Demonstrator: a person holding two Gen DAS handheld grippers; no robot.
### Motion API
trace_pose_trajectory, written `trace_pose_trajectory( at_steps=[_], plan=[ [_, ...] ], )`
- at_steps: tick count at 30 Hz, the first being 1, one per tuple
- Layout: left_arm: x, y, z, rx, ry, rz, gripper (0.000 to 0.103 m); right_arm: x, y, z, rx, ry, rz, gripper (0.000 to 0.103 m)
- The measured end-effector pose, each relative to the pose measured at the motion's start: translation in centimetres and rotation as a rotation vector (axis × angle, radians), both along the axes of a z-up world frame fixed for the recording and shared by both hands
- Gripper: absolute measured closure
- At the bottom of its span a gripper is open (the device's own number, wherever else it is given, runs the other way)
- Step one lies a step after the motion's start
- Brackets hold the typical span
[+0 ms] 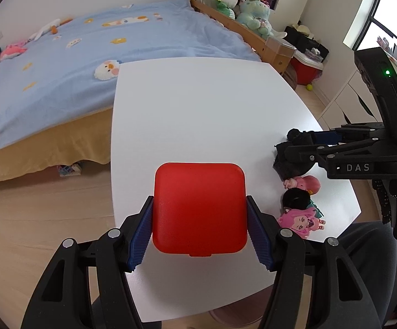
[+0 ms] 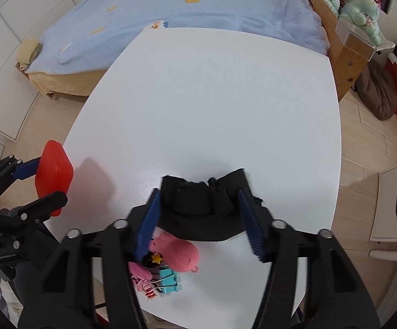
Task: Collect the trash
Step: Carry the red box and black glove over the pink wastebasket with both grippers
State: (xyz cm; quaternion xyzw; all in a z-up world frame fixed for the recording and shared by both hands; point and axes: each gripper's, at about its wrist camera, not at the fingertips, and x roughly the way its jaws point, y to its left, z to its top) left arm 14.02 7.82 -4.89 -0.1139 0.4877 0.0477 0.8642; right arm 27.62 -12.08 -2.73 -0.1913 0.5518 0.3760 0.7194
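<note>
Over the near left part of the white desk [image 1: 198,104]: left gripper [image 1: 199,226] held level, pointing toward the bed [image 1: 61,68], blue fingers [image 1: 140,235] spread wide and pressed against both sides of a red square box [image 1: 199,209]. Box lifted off the desk in the right wrist view, tilted, casting a shadow on the surface beside it.

At the near right edge of the desk: right gripper [image 2: 201,219] angled down toward the surface, seen reaching in from the right in the left wrist view. Fingers [image 2: 149,219] about half open, bracketing a crumpled black cloth [image 2: 201,208]; left pad touching the cloth's edge, right pad close against it, firmness of grip impossible to tell.

Just beside and under the cloth, toward the person: pink plush toy [image 2: 182,255], pink-haired doll [image 1: 301,220], teal binder clip [image 2: 169,279], all lying on the desk.
</note>
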Motion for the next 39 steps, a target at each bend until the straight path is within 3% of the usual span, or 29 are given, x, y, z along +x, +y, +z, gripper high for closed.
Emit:
trace_pose_trajectory(
  at_steps=[3, 6, 18, 39],
  plan=[
    [0.0, 0.0, 0.1, 0.001, -0.005, -0.002, 0.041, -0.1, -0.3, 0.2, 0.015, -0.009, -0.004, 0.073],
    [0.0, -0.1, 0.2, 0.005, -0.01, -0.004, 0.041, 0.0, -0.7, 0.8, 0.039, -0.034, -0.021, 0.077],
    [-1.1, -1.0, 2.0, 0.035, -0.049, -0.037, 0.041, -1.8, -3.8, 5.2, 0.139, -0.111, -0.035, 0.077],
    [-6.4, -5.3, 4.5, 0.099, -0.147, -0.147, 0.041, -12.4, -11.6, 9.5, 0.294, -0.201, 0.053, 0.077]
  ],
)
